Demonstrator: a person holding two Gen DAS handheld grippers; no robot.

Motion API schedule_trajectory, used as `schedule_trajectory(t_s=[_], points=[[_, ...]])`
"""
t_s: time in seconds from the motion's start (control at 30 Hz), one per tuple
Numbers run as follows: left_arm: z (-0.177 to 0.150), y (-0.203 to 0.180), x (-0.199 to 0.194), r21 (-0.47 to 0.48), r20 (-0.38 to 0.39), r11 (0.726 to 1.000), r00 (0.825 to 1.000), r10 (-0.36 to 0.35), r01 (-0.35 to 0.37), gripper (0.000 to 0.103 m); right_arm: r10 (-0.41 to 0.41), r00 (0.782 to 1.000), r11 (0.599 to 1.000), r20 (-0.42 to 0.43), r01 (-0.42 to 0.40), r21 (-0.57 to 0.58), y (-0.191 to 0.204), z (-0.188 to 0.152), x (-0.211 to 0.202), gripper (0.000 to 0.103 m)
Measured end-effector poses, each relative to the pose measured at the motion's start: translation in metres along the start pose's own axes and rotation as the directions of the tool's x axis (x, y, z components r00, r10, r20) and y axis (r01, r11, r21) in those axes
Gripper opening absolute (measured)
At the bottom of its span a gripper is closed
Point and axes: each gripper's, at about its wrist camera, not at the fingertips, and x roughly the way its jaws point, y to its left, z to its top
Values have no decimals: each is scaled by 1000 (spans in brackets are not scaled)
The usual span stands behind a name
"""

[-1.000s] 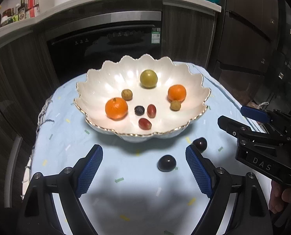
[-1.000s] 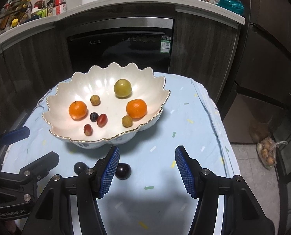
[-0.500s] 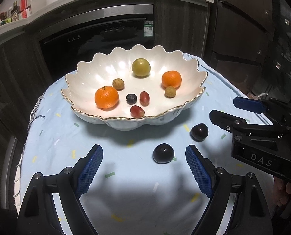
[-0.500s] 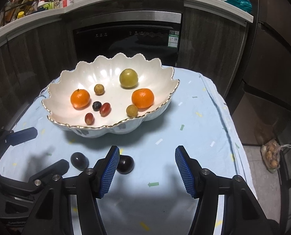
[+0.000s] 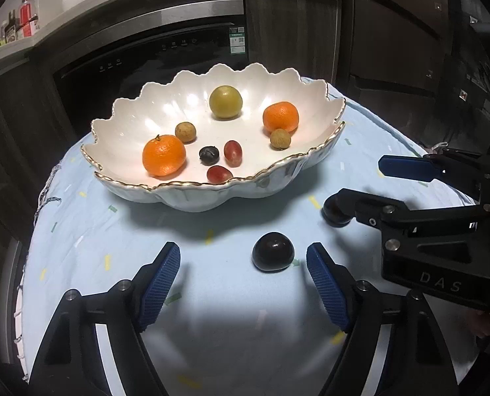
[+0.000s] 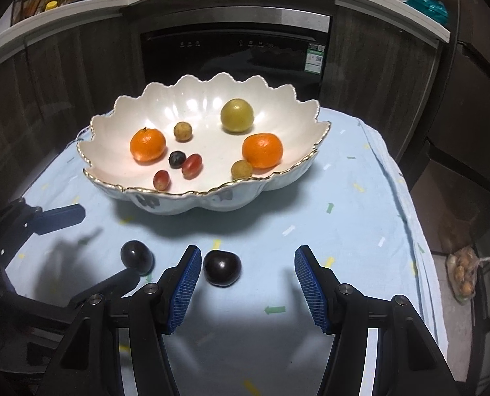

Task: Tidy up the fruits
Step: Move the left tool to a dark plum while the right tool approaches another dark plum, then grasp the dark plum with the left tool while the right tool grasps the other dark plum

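Note:
A white scalloped bowl with a gold rim stands on the blue cloth and holds two oranges, a green fruit, two brown longans, two red grapes and a dark berry. Two dark plums lie on the cloth in front of it. My left gripper is open, with one plum between its fingers near the right one. My right gripper is open, with the other plum just inside its left finger. In the left wrist view that plum is partly hidden behind the right gripper.
The blue cloth covers a small table whose right edge drops to the floor, where a bag lies. A dark oven front and cabinets stand behind the table. The left gripper's fingers show at the left in the right wrist view.
Both grippers have moved forward and down toward the plums. Each plum now lies between or beside the fingers. Both grippers stay open.

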Motion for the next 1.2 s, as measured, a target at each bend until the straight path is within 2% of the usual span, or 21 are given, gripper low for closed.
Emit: schedule_trajectory(t_s=[0.2,0.33,0.73,1.03,1.1,1.2], points=[[0,-1,6,4,-13,1000,1000,-25,25,68,17,1000,1000,-23,-17,-1,1,-2,8,60],[1,-4,8,9,-20,999,999,-49,50,66,39,999,999,-35,-38,13,-1,-2,12,60],[1,-6,21,8,-79,998,995,-64,64,51,80,994,997,-75,-78,28,0,-1,26,58],[2,-12,21,28,-76,995,993,-92,94,32,105,990,994,-92,-101,47,-2,-2,32,43],[2,-12,20,27,-76,995,993,-93,96,31,107,990,994,-90,-104,42,-1,-2,32,35],[2,-11,20,23,-76,995,993,-93,95,29,112,990,994,-88,-110,26,3,-1,31,29]])
